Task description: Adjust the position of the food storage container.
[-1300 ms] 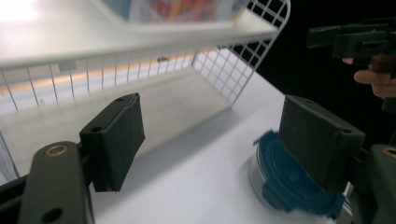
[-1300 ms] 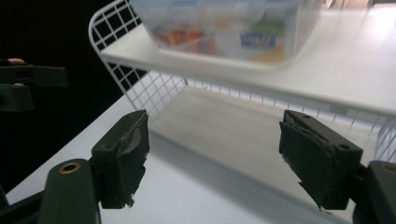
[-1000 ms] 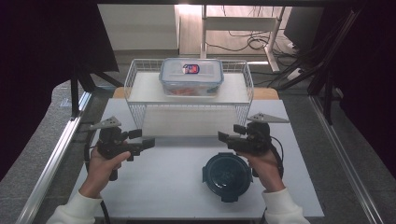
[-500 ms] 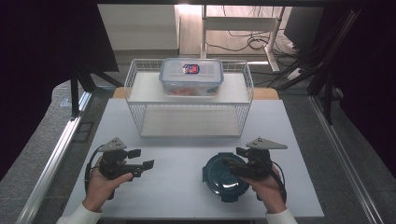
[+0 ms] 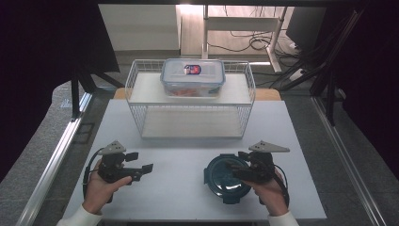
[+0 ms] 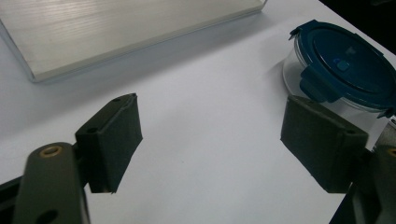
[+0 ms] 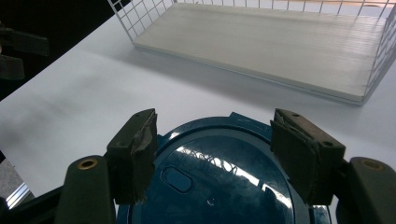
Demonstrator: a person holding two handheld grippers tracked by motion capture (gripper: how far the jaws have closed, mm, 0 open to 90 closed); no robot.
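A round glass container with a dark blue clip lid sits on the white table near the front right. My right gripper hovers over it, open, its jaws standing to either side of the lid without touching it. My left gripper is held low over bare table at the front left, open and empty, pointing toward the round container. A rectangular clear box with a blue-rimmed lid rests on the top shelf of the white wire rack.
The wire rack's lower shelf is bare and faces me. The white table has open room between the grippers and in front of the rack. A metal rail runs along the left edge.
Both hands have drawn back from the rack toward the front edge. The right gripper has come over the round blue-lidded container; the left has settled at the front left.
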